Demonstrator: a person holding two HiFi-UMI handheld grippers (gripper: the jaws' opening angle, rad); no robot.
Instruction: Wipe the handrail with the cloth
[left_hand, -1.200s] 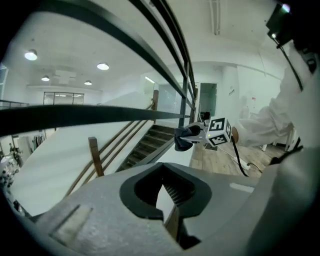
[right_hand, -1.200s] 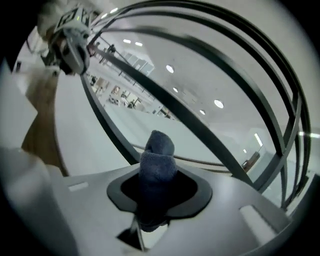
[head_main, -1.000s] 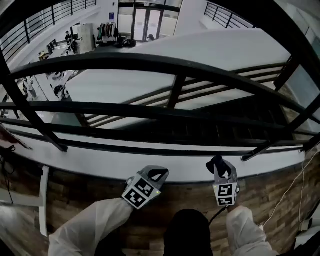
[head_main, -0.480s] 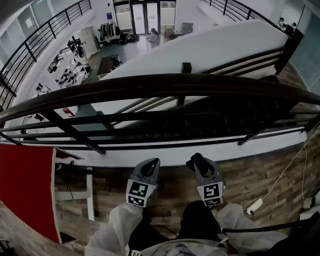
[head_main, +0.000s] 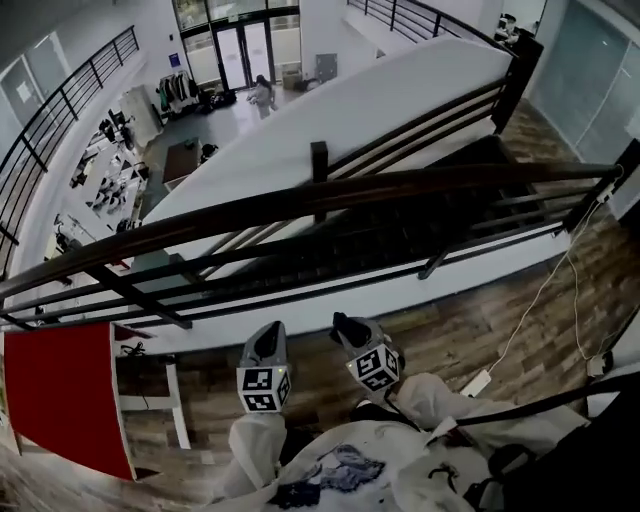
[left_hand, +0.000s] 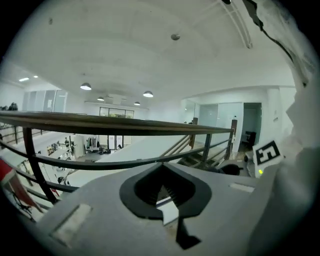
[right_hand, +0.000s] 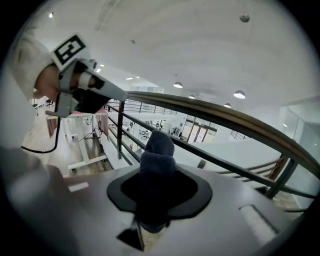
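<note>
The dark cloth (right_hand: 157, 150) stands bunched and upright in my right gripper (head_main: 352, 335). The jaws pinch its lower end and the top pokes out past them. It's clear of the handrail (head_main: 330, 195), which runs across ahead of it without touching. My left gripper (head_main: 268, 345) is just beside the right one, jaws pressed together as far as I can make out, nothing between them. I'm holding both close to my body over the wooden floor (head_main: 480, 330), with a red panel (head_main: 60, 395) on my left and stairs (head_main: 400, 225) beyond the rail.
</note>
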